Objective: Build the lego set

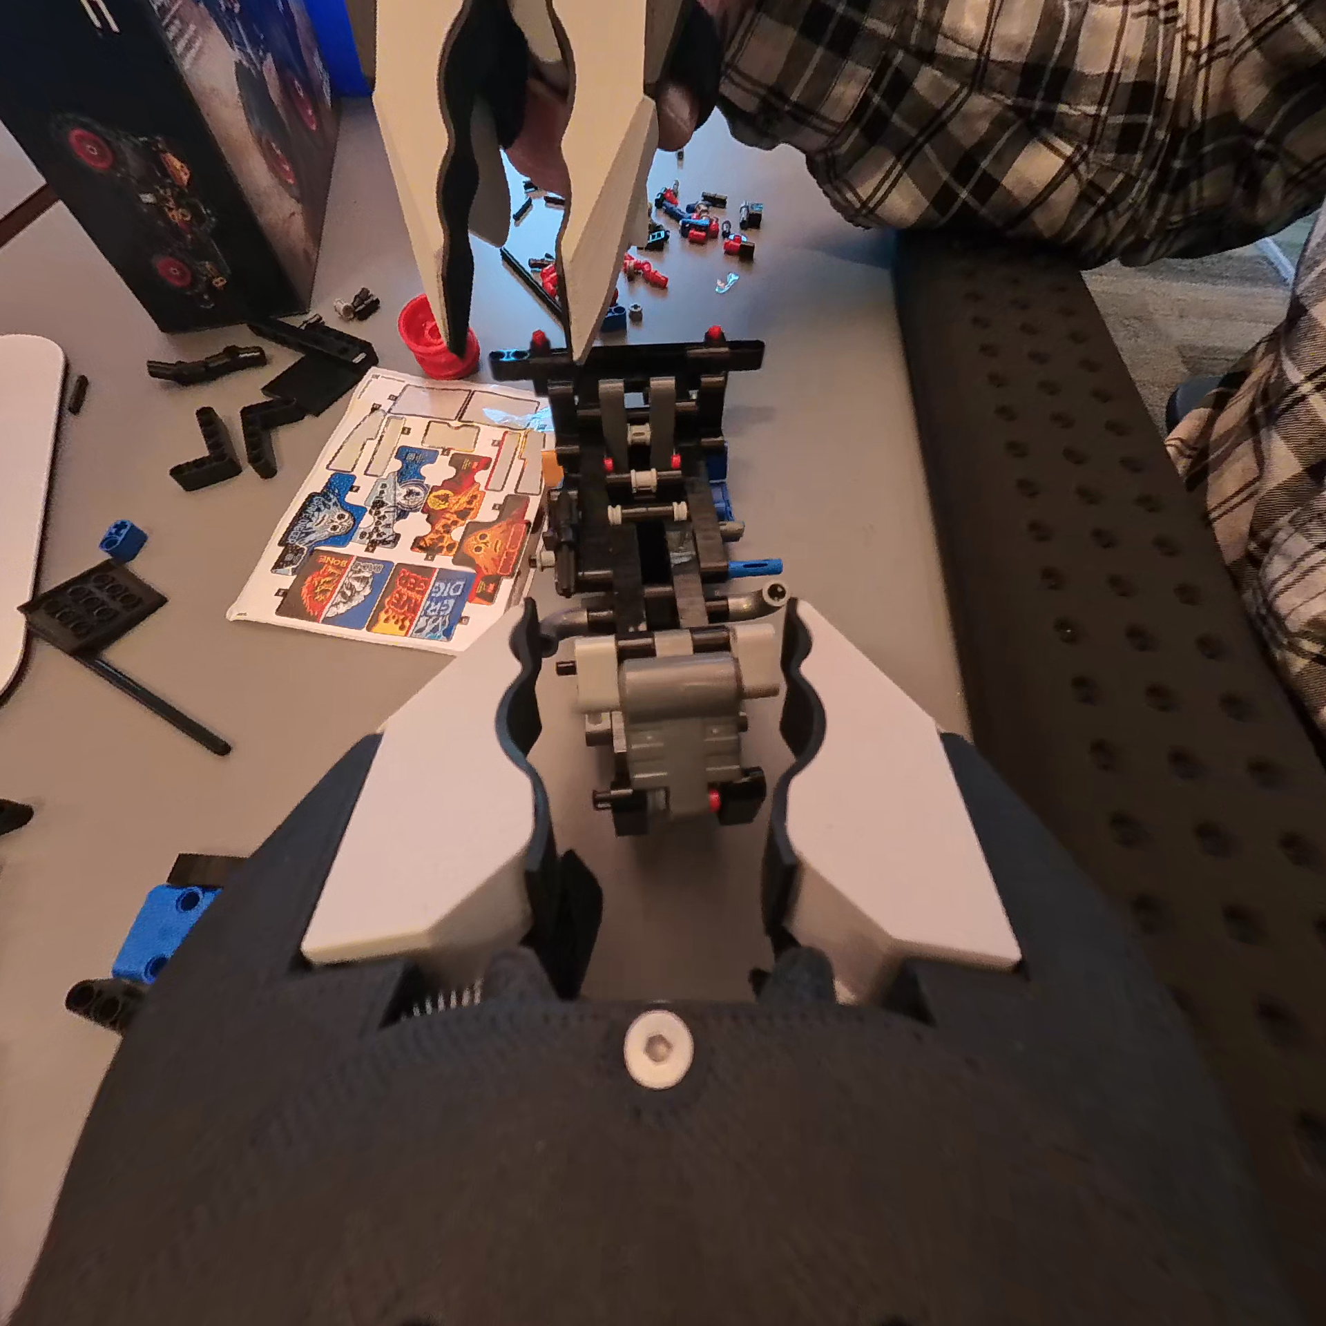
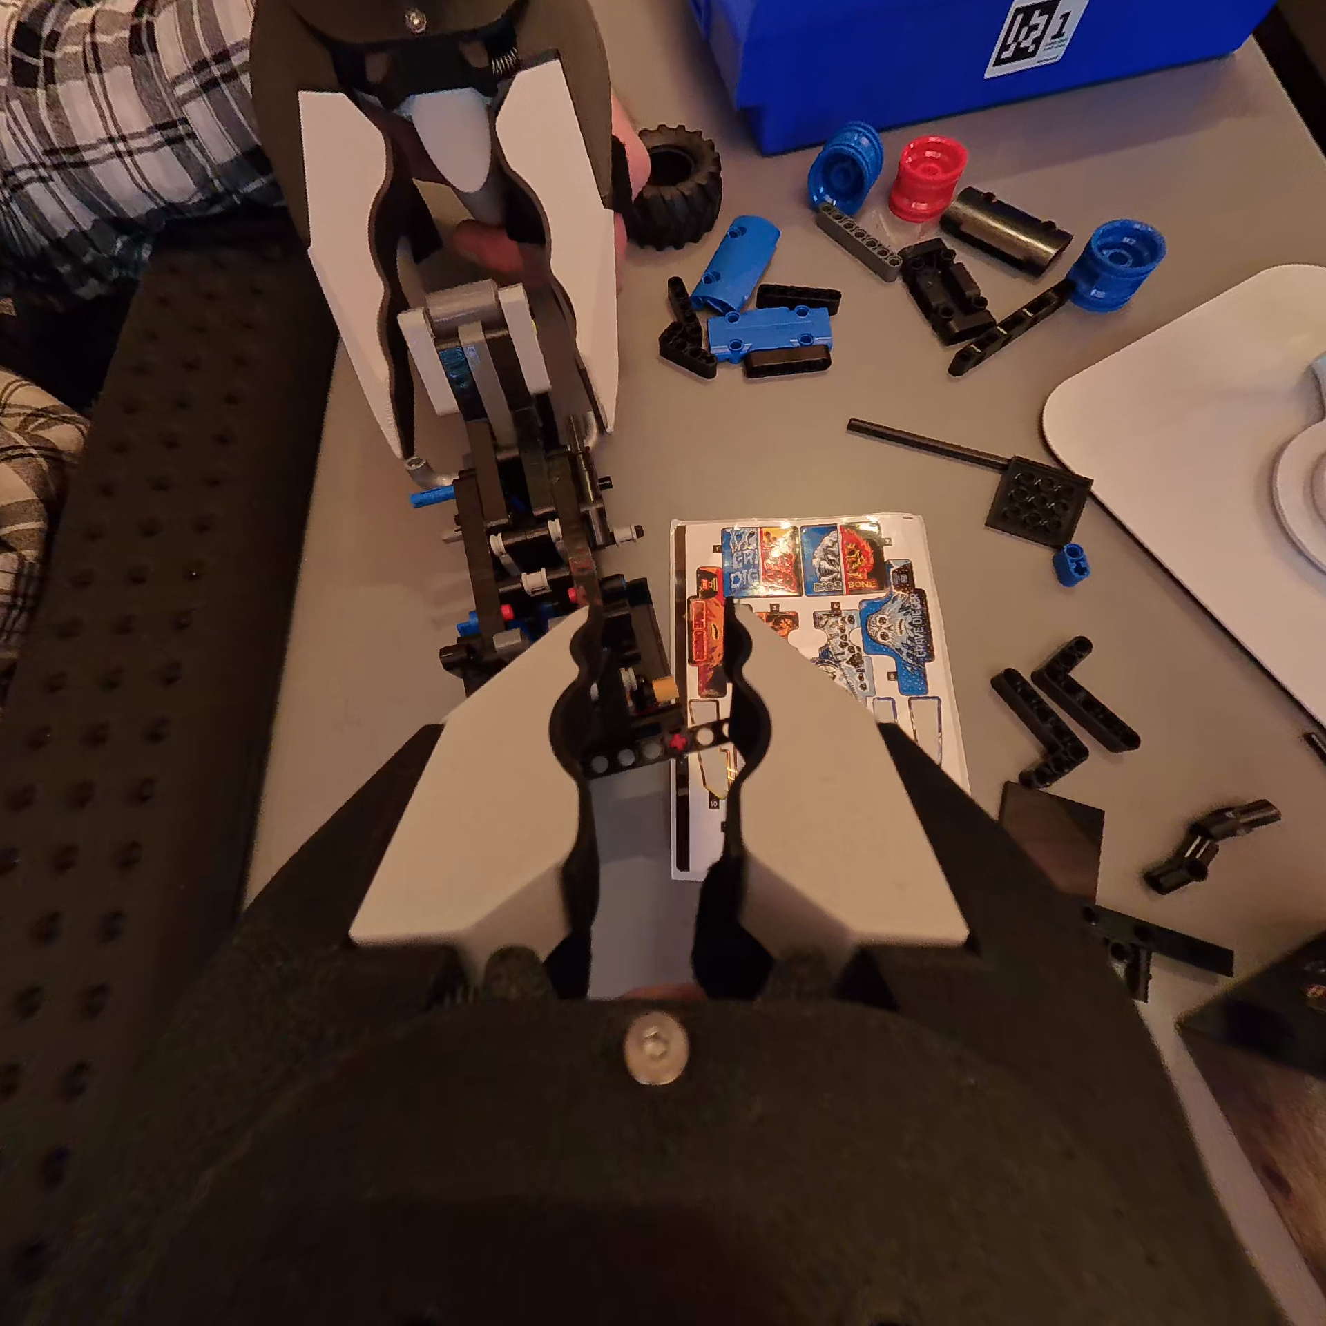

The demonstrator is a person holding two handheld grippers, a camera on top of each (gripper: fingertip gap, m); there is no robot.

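Note:
A long black and grey lego chassis (image 1: 646, 516) lies on the grey table, also seen in the right wrist view (image 2: 531, 516). My left gripper (image 1: 660, 610) is closed around its grey block end and shows at the top of the right wrist view (image 2: 502, 438). My right gripper (image 2: 659, 617) is open at the far end. Its jaws straddle one end of the black cross beam (image 2: 646, 750), which carries a red pin. In the left wrist view the right gripper (image 1: 520, 351) comes down from above, with one fingertip on the beam (image 1: 667, 355).
A sticker sheet (image 2: 818, 567) lies beside the chassis. Loose black beams, blue panels, a tyre (image 2: 674, 186) and wheel hubs (image 2: 925, 176) lie scattered. The set box (image 1: 179, 158), a blue bin (image 2: 933, 57), a white tray (image 2: 1184, 402) and a black perforated mat (image 1: 1076, 574) border the table.

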